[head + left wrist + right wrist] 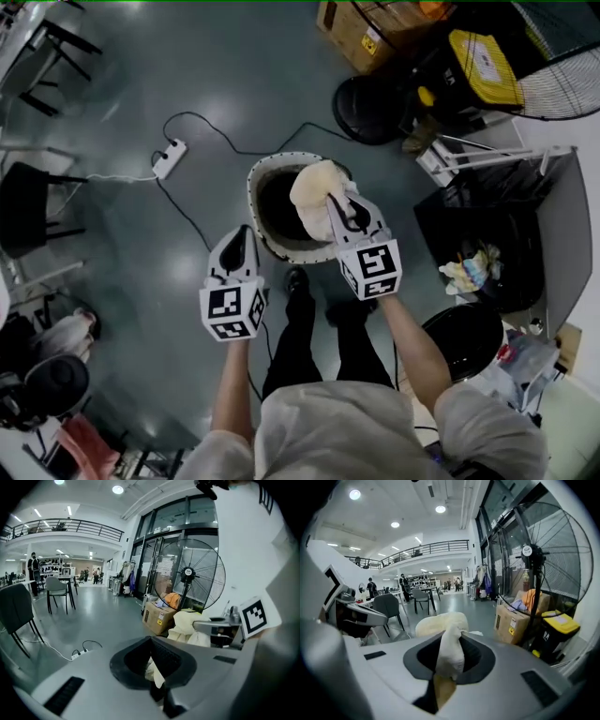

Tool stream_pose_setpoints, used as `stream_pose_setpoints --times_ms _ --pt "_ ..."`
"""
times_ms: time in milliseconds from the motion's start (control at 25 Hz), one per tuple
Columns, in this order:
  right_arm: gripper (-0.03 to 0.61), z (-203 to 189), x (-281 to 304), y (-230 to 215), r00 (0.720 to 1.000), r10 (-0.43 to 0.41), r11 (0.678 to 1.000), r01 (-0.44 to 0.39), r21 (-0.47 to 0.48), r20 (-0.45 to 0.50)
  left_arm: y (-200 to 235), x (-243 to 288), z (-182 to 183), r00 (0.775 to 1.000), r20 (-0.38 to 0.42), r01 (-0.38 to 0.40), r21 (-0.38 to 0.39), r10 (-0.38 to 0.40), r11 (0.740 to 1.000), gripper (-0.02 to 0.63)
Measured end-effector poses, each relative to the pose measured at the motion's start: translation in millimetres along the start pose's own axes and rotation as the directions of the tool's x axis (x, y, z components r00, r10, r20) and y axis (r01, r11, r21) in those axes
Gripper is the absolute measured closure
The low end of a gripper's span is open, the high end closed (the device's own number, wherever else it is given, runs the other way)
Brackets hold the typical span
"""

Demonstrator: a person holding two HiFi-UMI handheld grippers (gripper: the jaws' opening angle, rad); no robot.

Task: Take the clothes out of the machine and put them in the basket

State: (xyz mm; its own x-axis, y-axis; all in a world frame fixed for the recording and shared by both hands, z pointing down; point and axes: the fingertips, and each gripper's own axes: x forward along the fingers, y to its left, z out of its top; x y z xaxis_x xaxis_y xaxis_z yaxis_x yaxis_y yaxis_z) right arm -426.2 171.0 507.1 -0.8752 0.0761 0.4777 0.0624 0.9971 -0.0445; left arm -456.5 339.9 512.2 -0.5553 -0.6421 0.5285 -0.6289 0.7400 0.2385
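Two tongs out in front of the person, both closed. Left tongs (239, 246): jaws together, pinching a small cream fabric fold (154, 671) in its own view. Head view doesn't show that fold, so can't tell whether it belongs to the same item. Left tongs sit just beside the near-left rim of the basket (255, 202), tips pointing at it. Right tongs (345, 217): clamped on a cream garment (317, 187), fabric bunched between the jaws and ballooning out past the tips. Garment hangs over the right half of the basket opening, partly over the rim; can't tell whether it touches the basket. Basket is round, pale rim, dark inside, standing on the grey floor (122, 262) right ahead of the person's feet. Further out on the floor: white power strip (170, 158), black cable looping past the basket's left side. Far side: cardboard box (361, 33), yellow-lidded bin (480, 64), big fan (562, 84) at the right.
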Motion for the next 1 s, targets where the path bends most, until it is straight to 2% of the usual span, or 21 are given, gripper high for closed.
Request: stream_pose_setpoints --times_ms 360,560,600,680,760,920,1000 --pt "0.512 -173.9 97.9 -23.9 0.987 -0.025 0.993 0.043 0.106 -0.16 31.6 66.0 -98.5 0.997 -0.07 -0.008 -0.013 0.007 1.0 0.595" --pt "0.502 -256.2 155.0 -12.5 0.976 0.024 0.988 0.01 0.153 -0.217 40.6 94.5 -145.4 0.994 -0.109 0.018 -0.011 -0.019 1.0 0.595" --pt "0.48 -268.6 164.7 -9.9 0.973 0.036 0.987 0.0 0.159 -0.226 39.3 99.8 -151.0 0.993 -0.113 0.024 -0.011 -0.025 1.0 0.595" --pt "0.278 -287.6 178.8 -8.5 0.973 0.042 0.985 -0.002 0.17 -0.227 35.0 109.2 -158.8 0.992 -0.12 0.036 -0.003 -0.036 0.999 0.595" --pt "0.258 -297.6 181.3 -10.0 0.975 0.027 0.985 0.012 0.172 -0.221 29.6 117.0 -162.2 0.991 -0.126 0.05 0.007 -0.048 0.999 0.595" --pt "0.261 -293.1 165.1 -8.8 0.982 0.008 0.987 0.023 0.162 -0.19 20.4 129.2 -162.0 0.989 -0.129 0.08 0.024 -0.076 0.997 0.595" --pt "0.293 -288.7 151.9 -13.3 0.985 -0.008 0.985 0.038 0.17 -0.174 12.0 132.5 -160.2 0.987 -0.131 0.094 0.04 -0.088 0.995 0.595"
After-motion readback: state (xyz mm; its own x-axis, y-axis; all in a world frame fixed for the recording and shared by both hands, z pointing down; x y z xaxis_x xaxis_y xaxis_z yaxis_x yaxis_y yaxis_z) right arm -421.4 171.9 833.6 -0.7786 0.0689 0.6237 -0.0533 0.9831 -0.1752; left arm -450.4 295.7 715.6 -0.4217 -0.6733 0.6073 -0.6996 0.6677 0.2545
